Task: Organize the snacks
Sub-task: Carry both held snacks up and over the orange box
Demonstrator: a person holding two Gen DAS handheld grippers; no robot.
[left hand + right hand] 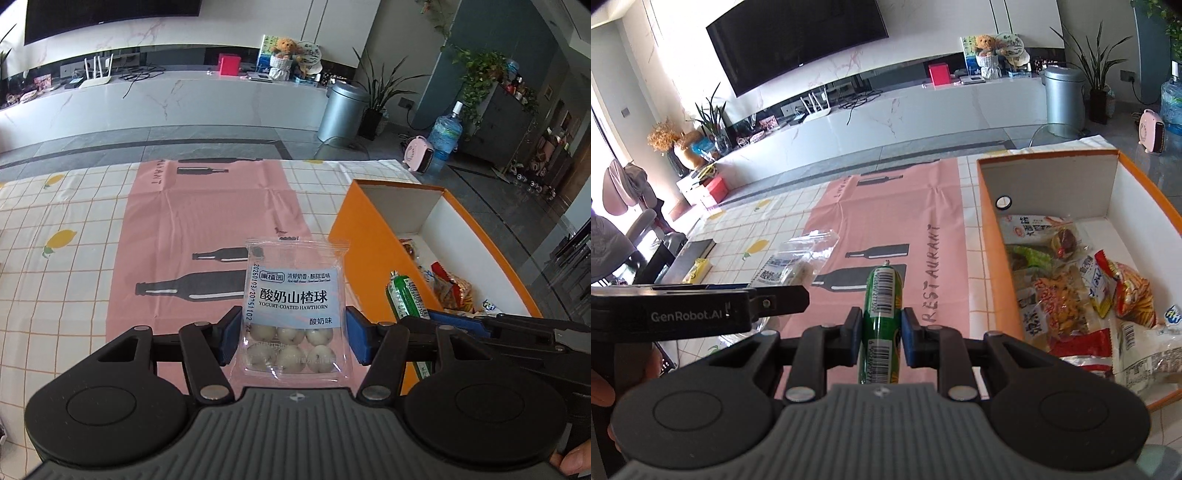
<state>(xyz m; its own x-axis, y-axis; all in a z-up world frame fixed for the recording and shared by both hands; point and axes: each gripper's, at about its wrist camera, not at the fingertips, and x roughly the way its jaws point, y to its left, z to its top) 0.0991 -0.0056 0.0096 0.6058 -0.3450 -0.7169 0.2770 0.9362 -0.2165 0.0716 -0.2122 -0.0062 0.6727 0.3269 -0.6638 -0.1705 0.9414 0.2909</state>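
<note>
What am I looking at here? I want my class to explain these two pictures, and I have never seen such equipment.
No robot: a person holds a two-finger tool in each hand, each with a camera looking along its fingers. In the left view, the left tool holds a clear packet of yogurt-coated hawthorn balls. In the right view, the right tool grips a green-wrapped snack stick. Below lies a checked tablecloth with a pink mat. The orange box beside it already contains several snack packets.

Table under a checked lemon-print cloth [74, 206], bearing a pink bottle-print mat [886, 206] and beside it an orange box [990, 236] of snacks.
</note>
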